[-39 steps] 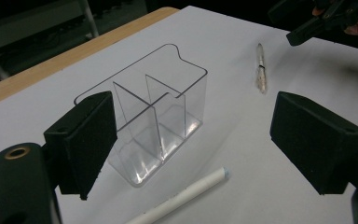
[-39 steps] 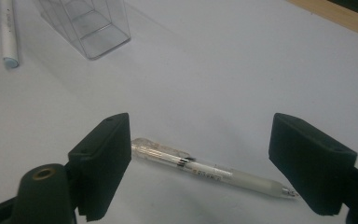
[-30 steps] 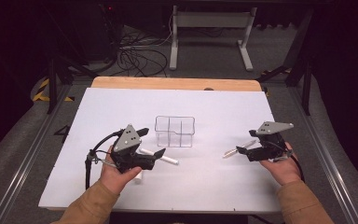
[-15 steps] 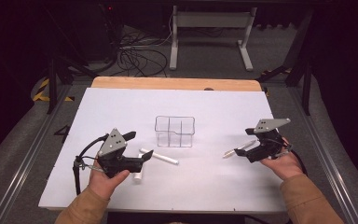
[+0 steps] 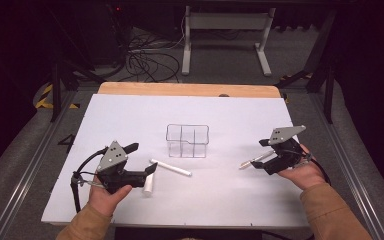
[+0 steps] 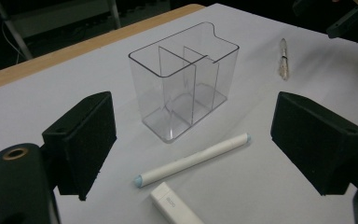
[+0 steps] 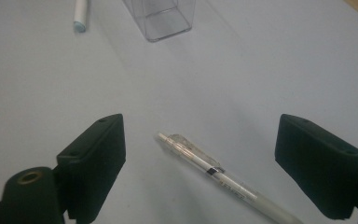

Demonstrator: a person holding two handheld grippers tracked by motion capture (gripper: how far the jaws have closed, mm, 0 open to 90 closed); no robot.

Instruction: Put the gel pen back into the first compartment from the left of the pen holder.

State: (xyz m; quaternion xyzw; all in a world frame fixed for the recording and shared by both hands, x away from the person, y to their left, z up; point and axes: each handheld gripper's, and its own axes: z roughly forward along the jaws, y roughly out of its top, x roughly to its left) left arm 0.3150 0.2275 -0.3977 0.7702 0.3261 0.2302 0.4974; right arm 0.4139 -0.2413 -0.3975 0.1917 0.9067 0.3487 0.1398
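Note:
A clear organizer (image 5: 187, 141) with three compartments stands mid-table, also ahead in the left gripper view (image 6: 184, 81). A white marker (image 5: 170, 167) with pale blue ends lies in front of it, and a small white block (image 5: 148, 186) lies nearer. My left gripper (image 5: 141, 158) is open; its jaws frame the marker (image 6: 191, 160) and the block (image 6: 175, 207) without touching either. My right gripper (image 5: 266, 156) is open, its jaws having just been closing. A clear-and-white pen (image 7: 223, 179) lies on the table between them, untouched by the pads.
The white table sheet (image 5: 130, 115) ends at a wooden strip (image 5: 185, 90) along the far side. Beyond it are cables and a metal stand on the floor. The pen (image 6: 284, 58) lies to the right of the organizer in the left gripper view.
My left hand has drawn back to the left, away from the marker, which stays on the table. The right hand has hardly moved.

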